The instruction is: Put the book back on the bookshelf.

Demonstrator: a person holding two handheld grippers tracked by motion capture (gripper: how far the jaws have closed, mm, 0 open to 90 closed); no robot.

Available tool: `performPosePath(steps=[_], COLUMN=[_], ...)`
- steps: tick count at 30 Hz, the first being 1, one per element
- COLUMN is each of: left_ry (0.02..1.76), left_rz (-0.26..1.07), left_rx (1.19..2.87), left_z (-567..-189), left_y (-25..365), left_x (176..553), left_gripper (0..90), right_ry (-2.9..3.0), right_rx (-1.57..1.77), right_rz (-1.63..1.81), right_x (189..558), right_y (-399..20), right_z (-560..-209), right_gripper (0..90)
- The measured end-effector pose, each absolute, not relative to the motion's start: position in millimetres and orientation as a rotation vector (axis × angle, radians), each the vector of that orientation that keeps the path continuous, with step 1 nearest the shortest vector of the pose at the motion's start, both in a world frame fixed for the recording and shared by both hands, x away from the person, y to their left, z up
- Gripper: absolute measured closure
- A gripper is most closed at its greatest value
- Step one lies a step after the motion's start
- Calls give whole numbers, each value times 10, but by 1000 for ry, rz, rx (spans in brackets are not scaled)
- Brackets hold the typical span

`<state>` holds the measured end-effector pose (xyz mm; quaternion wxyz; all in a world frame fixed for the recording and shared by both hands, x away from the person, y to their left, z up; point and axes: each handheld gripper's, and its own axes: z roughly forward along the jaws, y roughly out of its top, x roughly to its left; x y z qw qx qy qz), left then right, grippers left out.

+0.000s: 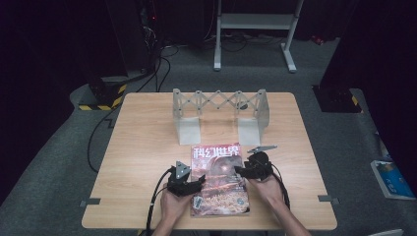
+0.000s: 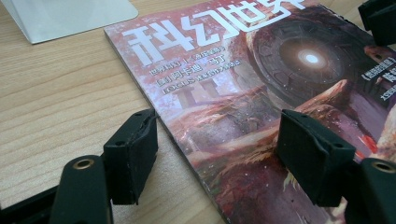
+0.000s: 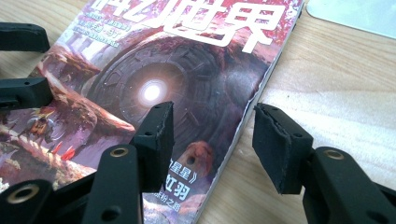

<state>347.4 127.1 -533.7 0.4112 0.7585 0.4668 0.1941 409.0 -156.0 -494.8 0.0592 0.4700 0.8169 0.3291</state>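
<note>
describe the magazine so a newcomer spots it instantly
On the wooden table, look at the near edge, in front of the grey expanding rack. The magazine lies flat between the left claw and right claw. Its reddish cover with large white characters sets it apart.

The magazine [image 2: 261,107] had big white Chinese letters across the top of its cover: 科幻世界. Small white lines stood under them, too blurry to read. Low on the cover were the letters 红羽.
</note>
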Motion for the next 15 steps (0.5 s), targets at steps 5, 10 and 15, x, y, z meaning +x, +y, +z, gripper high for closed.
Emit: performPosePath(steps=[5, 10, 15], left_ry=[1175, 1172, 1166], left_rz=[488, 492, 482], left_rx=[1909, 1914, 1915], left_z=[-5336, -5334, -5334], left_y=[1273, 1277, 1277], left_x=[3476, 3479, 3482], left_gripper=[293, 293, 302], right_ry=[2515, 2518, 2508], right_rx=[1429, 1447, 1480], right_rz=[977, 936, 879], right_x=[4179, 4190, 4226], right_y=[-1506, -1462, -1481], right_z=[-4896, -4899, -4905], right_gripper=[520, 534, 531])
